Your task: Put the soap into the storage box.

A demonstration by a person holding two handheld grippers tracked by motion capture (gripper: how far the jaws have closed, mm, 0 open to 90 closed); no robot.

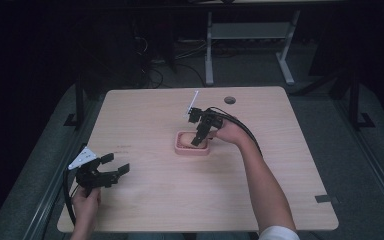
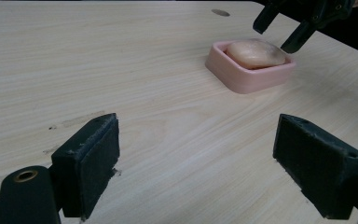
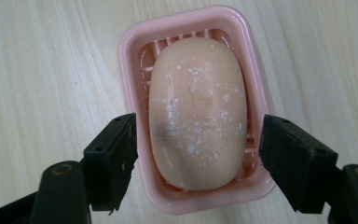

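My right gripper (image 3: 196, 163) hangs over pale oval soap bar (image 3: 198, 112) in pink ribbed plastic dish (image 3: 130, 51), jaws wide, straddling soap's short axis. My left gripper (image 1: 111, 167) well apart, jaws wide, empty.

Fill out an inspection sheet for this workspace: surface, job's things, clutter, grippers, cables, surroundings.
Surface: light wooden table, with a round cable hole near the far edge and faint marks at the left.
Job's things: oval peach soap bar, white-speckled, lying in a pink ribbed plastic soap dish mid-table.
Clutter: nothing seen.
Grippers: right gripper open above the dish, jaws either side of it, not touching the soap; left gripper open, empty, at the near left.
Cables: black cable along the right forearm; another hanging from the left gripper.
Surroundings: dark room, white table frame and floor wires beyond.
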